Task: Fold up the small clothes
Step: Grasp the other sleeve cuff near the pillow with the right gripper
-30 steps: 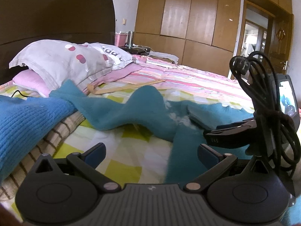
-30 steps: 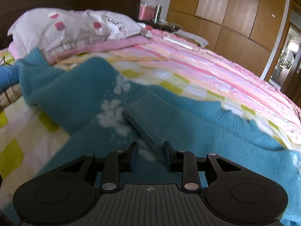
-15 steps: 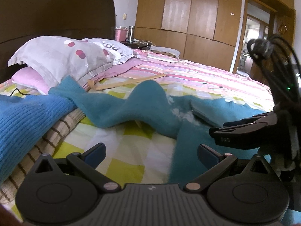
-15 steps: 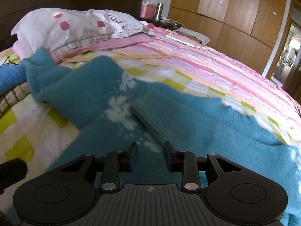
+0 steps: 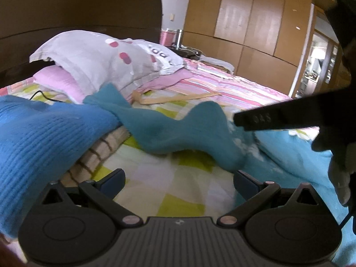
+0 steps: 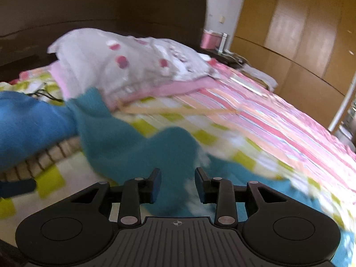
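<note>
A teal sweater [image 5: 178,133] with white flowers lies spread on the checked bedspread, its sleeve humped across the middle. My left gripper [image 5: 179,180] stands wide open just above the bedspread, short of the sleeve, with nothing between its pads. My right gripper [image 6: 178,184] hovers over the sweater [image 6: 169,151]. Its jaws are opening, a narrow gap between the pads and no cloth in it. One of its fingers [image 5: 267,119] reaches in from the right in the left wrist view, above the sweater's body.
A bright blue knit garment [image 5: 44,138] lies at the left over a beige striped cloth [image 5: 104,149]. Behind the sweater are a grey spotted pillow [image 5: 100,60], a wooden hanger [image 5: 178,98] and the dark headboard [image 5: 89,11]. Wardrobe doors [image 5: 255,22] stand beyond the bed.
The right gripper has lifted off the sweater's body and swung left toward the sleeve, its gap slightly wider. The left gripper edged forward, still wide open.
</note>
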`<state>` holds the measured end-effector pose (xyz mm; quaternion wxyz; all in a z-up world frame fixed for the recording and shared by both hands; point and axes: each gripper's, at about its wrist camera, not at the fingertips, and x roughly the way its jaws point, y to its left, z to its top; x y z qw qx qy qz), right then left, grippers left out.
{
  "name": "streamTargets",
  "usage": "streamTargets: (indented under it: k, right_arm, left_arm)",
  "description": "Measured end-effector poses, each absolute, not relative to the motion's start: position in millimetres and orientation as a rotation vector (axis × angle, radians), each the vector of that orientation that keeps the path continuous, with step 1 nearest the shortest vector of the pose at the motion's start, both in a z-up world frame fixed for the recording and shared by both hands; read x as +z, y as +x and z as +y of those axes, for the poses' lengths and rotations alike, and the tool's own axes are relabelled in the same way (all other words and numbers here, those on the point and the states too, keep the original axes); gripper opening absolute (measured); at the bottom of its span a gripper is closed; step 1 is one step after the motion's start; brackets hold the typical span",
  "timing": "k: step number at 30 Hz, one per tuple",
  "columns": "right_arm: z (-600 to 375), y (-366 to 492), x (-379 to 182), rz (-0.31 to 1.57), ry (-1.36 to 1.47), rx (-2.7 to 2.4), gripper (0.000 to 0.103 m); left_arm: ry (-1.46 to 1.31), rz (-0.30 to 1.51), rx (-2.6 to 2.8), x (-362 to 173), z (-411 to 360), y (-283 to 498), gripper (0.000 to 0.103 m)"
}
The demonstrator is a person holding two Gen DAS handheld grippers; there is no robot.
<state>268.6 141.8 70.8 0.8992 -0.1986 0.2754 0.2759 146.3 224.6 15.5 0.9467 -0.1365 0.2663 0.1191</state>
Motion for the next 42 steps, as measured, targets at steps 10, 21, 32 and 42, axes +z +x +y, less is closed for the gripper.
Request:
streamTargets:
  k: [10,21,32,42]
  right_arm:
    - [214,265,88,0.551,-0.472,0.724,0.033]
    - [298,278,84,0.583,-0.571,0.888,0.034]
    - [365,302,52,0.678,-0.636,0.957,0.034]
    - [391,318,27,0.747,-0.632,0.918,0.034]
  left_arm:
    - [-0.359,0.543,0.283,13,252,148,0.103]
    - [-0.386,0.539,0.33,8,268,150,0.103]
    - [-0.398,0.541,0.338,5,273,150,0.103]
    - [-0.391,0.55,0.333,3,271,152,0.103]
